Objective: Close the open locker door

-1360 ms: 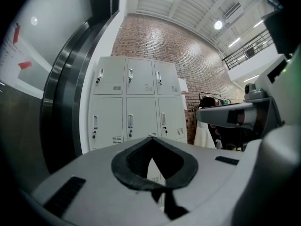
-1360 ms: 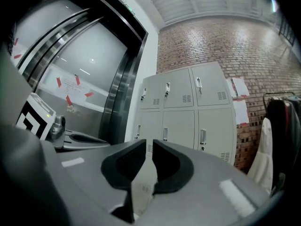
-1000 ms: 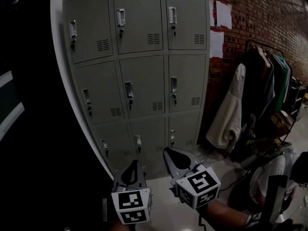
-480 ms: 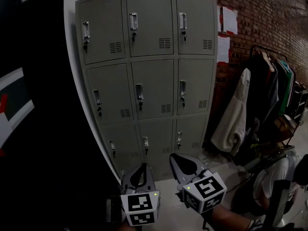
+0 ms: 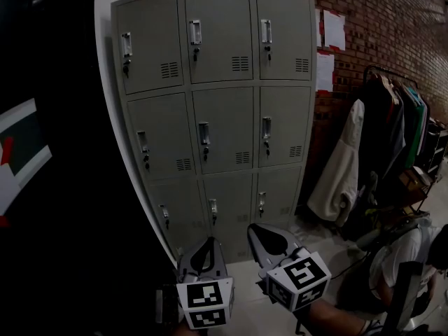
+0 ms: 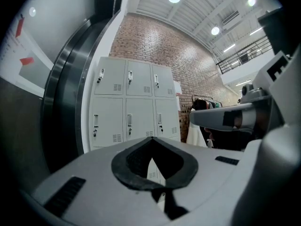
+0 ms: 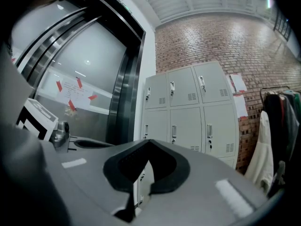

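Note:
The grey locker cabinet (image 5: pixel 217 117) stands against the brick wall, three doors wide and three high. Every door I can see lies flush with its frame, each with a handle and a lock. Both grippers hang low in front of the bottom row, well short of the doors. My left gripper (image 5: pixel 203 249) is shut with nothing between its jaws, and it points at the lockers (image 6: pixel 127 109) in the left gripper view (image 6: pixel 151 142). My right gripper (image 5: pixel 270 238) is also shut and empty (image 7: pixel 149 144), and the lockers (image 7: pixel 188 109) lie ahead of it.
A clothes rack (image 5: pixel 395 128) with dark coats and a white jacket (image 5: pixel 336 170) stands right of the lockers. A person (image 5: pixel 402 261) sits low at the right. White papers (image 5: pixel 333 30) hang on the brick wall. A dark metal-framed doorway (image 7: pixel 120 84) lies left of the cabinet.
The head view has shifted, so the lockers sit further right and lower in the frame than a second ago. Both grippers stay low and shut.

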